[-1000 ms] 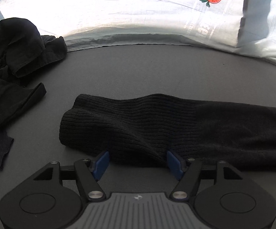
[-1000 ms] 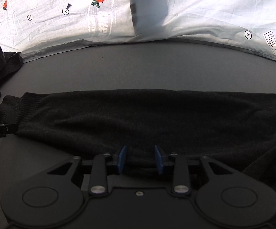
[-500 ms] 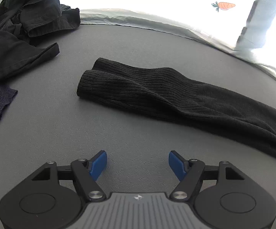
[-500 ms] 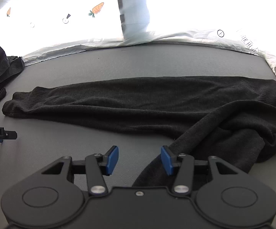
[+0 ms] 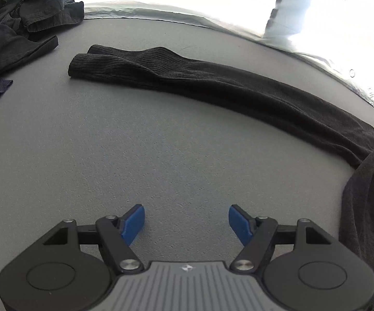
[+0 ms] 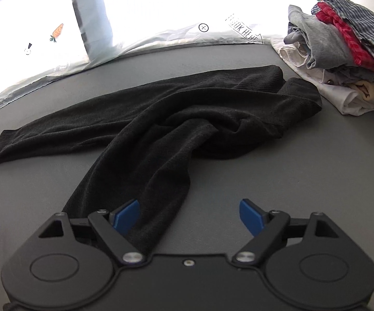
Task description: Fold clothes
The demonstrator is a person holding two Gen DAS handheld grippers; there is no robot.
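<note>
Right wrist view shows the black sweater [image 6: 161, 119] lying long across the grey table [image 6: 264, 176], one sleeve trailing toward the right hand-held gripper [image 6: 188, 213], which is spread wide and empty. Soft, limp knit; likely best pinched at the ribbed cuff [image 5: 83, 64]. The left hand-held gripper [image 5: 186, 219] likewise gapes empty. No containers visible.

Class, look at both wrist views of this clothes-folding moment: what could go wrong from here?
The black sweater lies bunched, one sleeve trailing under the open right claw, so a blind grasp might pinch several layers. Its cuff end lies near the folded stack and dragging could topple that. The open left claw holds nothing.
</note>
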